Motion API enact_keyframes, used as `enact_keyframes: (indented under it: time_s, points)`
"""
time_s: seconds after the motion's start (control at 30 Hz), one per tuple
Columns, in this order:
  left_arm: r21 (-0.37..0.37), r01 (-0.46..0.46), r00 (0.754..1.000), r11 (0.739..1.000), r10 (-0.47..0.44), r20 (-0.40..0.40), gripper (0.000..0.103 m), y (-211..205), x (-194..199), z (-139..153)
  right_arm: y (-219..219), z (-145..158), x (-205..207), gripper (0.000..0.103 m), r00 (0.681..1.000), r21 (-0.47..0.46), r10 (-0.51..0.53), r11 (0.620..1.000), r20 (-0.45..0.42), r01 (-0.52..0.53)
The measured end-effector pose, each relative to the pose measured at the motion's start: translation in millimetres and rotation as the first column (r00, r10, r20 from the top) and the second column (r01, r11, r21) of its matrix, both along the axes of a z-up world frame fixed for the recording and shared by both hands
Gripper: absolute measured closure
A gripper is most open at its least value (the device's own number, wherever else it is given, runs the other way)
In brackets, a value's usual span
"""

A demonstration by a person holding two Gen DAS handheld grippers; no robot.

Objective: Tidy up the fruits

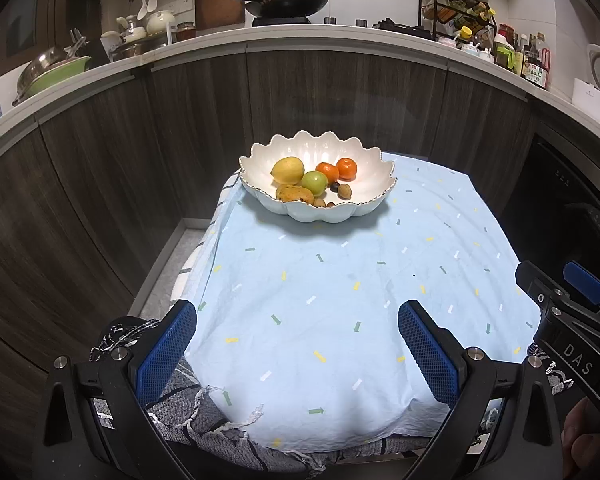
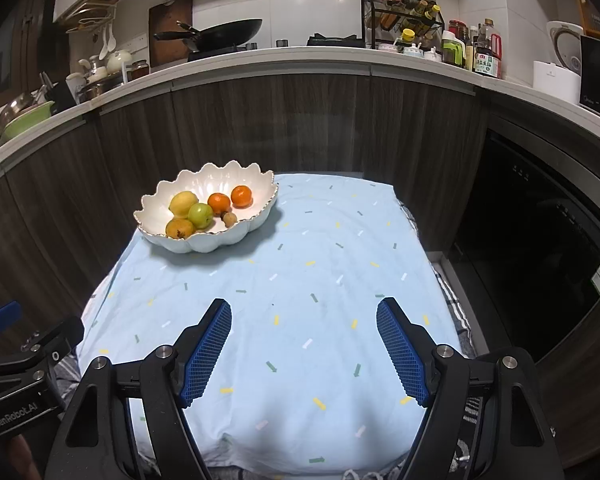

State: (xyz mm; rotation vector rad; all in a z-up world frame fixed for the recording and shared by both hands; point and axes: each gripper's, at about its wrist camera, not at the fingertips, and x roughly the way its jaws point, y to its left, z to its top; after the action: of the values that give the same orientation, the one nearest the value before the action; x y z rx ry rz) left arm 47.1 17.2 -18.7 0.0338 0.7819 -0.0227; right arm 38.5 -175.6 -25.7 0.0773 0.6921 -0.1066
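Blue pads of our left gripper sit closest to the lens, spread wide with nothing between them, only the light blue cloth under them. Our right gripper is likewise spread and empty, low over the near end of the same cloth.

Fruit is all in the scalloped white bowl at the far end of the table, well apart from both claws: a yellow fruit, a green fruit, two oranges, a speckled brownish-yellow fruit, plus a few small brown nuts near the front wall.

Key relation: from the left claw the bowl lies almost straight ahead along the fingers, slightly left of centre. From the right claw it lies ahead and clearly off to the left. We judge the left hand better lined up for a reach.

Bowl's long axis runs across the table, side to side. No fruit is out on the cloth, so we read sorting as either not begun or finished; can't tell which.
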Motion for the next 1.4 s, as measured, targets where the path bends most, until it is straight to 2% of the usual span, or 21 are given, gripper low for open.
enact_keyframes:
  time_s: [0.47,1.4]
  points:
    - [-0.003,0.005,1.0,1.0,-0.005,0.009,0.004,-1.5,0.3,2.5,0.5,0.5,0.2,0.027,1.0,0.0,0.0,1.0,0.002,0.0]
    - [-0.009,0.01,1.0,1.0,-0.01,-0.004,0.004,-1.7,1.8,0.3,0.3,-1.0,0.5,0.027,1.0,0.005,0.004,1.0,-0.003,-0.004]
